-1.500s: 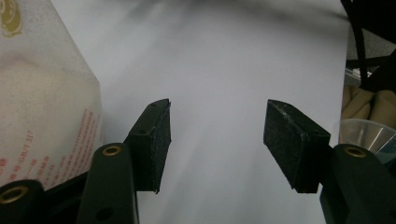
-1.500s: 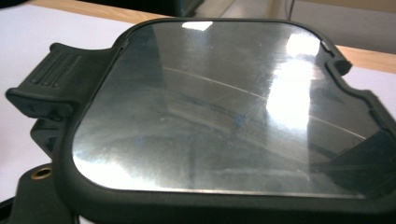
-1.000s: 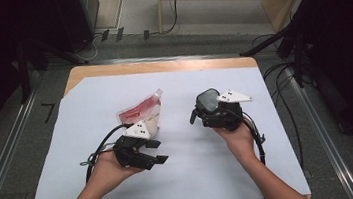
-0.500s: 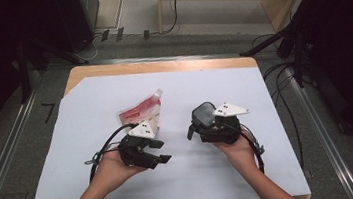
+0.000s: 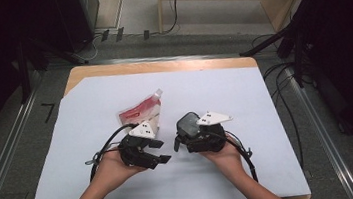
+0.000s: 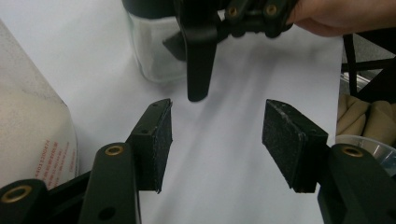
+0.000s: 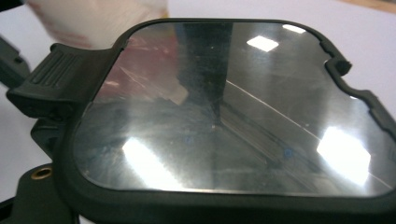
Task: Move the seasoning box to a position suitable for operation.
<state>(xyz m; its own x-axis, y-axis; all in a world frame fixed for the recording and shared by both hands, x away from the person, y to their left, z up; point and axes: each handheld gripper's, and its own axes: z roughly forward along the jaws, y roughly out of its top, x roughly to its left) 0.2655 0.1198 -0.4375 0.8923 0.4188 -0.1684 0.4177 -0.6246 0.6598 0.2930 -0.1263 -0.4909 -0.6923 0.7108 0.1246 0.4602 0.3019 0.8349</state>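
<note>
Jaws of the left gripper (image 6: 217,135) stand apart, empty, just in front of the pouch (image 5: 141,112). Right of the pouch, the right gripper (image 5: 181,136) clasps the jar (image 5: 187,123). With the lid (image 7: 224,107) on and the pouch untouched, filling seems all ahead.

The pouch (image 6: 32,135) carries the only print: in the left gripper view, small red lines run slantwise along its lower edge, among them a row of digits that seems to begin 4001, the rest too blurred to make out. In the high view, the pouch (image 5: 142,112) shows a red band whose lettering is too small to read.
</note>
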